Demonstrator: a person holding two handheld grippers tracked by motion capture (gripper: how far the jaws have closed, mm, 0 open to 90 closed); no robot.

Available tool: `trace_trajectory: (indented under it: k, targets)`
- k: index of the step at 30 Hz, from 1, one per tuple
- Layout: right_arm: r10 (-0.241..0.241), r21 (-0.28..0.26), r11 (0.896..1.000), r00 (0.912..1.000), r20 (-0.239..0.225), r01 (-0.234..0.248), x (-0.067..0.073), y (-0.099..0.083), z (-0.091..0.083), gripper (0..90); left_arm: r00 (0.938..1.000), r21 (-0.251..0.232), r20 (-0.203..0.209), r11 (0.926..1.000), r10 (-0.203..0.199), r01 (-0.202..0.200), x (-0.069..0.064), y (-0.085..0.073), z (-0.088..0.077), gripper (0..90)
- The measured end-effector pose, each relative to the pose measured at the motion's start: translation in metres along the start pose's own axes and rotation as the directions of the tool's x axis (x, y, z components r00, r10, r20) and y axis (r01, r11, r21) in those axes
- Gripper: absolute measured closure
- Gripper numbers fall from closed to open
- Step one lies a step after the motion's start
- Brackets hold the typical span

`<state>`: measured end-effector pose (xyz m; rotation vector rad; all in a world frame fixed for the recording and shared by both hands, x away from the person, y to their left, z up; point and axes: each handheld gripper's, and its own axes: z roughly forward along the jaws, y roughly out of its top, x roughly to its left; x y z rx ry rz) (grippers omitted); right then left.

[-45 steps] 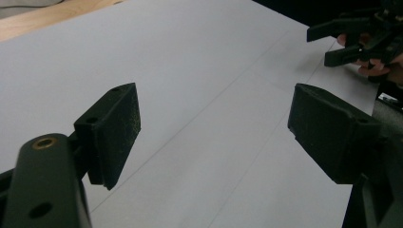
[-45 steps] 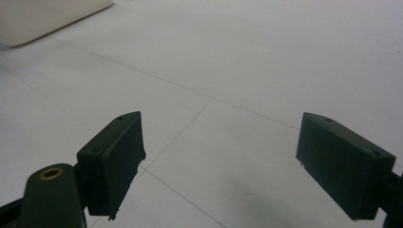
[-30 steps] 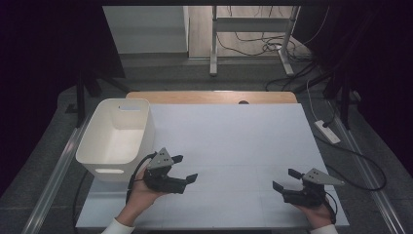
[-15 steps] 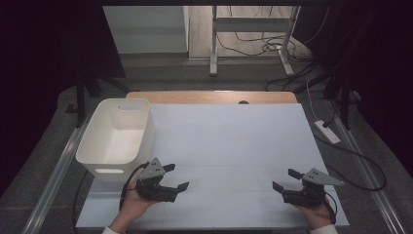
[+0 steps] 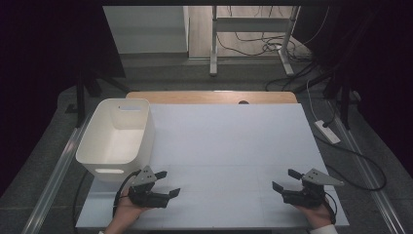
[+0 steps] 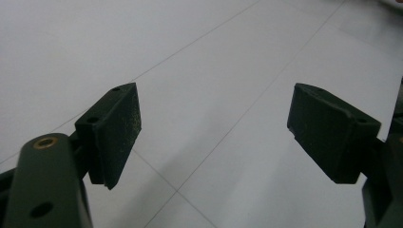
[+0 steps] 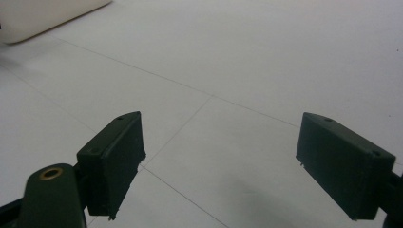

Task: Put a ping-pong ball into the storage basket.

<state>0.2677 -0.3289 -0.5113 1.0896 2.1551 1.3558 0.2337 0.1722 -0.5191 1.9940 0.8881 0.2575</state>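
My left gripper (image 5: 167, 183) rests low at the table's front left, just in front of the white bin (image 5: 118, 139), its jaws pointing right. In the left gripper view the left gripper (image 6: 214, 133) stands open, with bare white tabletop between its pads. At the front right, my right gripper (image 5: 286, 179) points left, held in a hand. Seen in the right gripper view, the right gripper (image 7: 222, 161) is open too, nothing between its jaws.
The white table (image 5: 229, 146) has thin seam lines across it. A wooden strip (image 5: 209, 96) runs along its far edge. The bin's corner (image 7: 43, 19) shows at the top left of the right gripper view. Cables and a power strip (image 5: 327, 131) lie on the floor at right.
My left gripper has come down and back toward the table's front edge, away from the bin's front wall. The right gripper has stayed put.
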Motion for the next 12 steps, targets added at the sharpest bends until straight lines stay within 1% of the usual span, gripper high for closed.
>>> trace_trajectory:
  k: [5, 12]
  targets:
    - [-0.002, -0.004, 1.000, 1.0000, -0.004, 0.002, -0.0001, -0.0003, -0.0004, 16.4, 1.0000, 0.000, -0.008, 1.0000, -0.003, 0.003, 0.0008, -0.0003, 0.0007, 19.3]
    - [-0.004, -0.005, 1.000, 0.9999, -0.013, 0.004, 0.0001, -0.0006, -0.0008, 16.5, 1.0000, 0.000, -0.002, 1.0000, -0.009, 0.009, 0.0003, -0.0003, 0.0017, 19.3]
